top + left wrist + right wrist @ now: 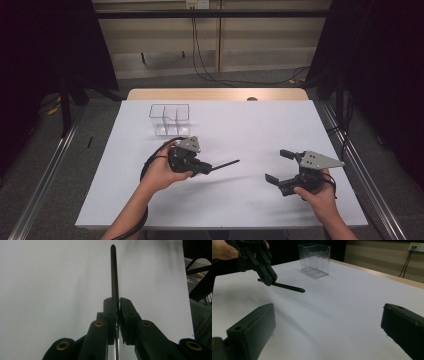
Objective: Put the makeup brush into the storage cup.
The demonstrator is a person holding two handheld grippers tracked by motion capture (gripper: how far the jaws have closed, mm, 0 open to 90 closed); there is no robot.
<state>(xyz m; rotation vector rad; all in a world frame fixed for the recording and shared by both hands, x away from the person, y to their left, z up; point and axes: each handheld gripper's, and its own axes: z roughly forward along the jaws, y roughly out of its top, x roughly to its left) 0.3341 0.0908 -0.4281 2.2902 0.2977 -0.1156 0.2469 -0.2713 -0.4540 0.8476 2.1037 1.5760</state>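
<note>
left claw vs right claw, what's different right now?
The left claw is shut on a black pen; the right claw is open and holds nothing. The left claw sits nearer the clear box; the right claw is farther from it, by the table's right side. Both are black and hand-held above the table.

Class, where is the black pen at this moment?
In the high view the black pen is left of centre, clamped in the left gripper above the white table, with the clear plastic organizer just behind it.
</note>
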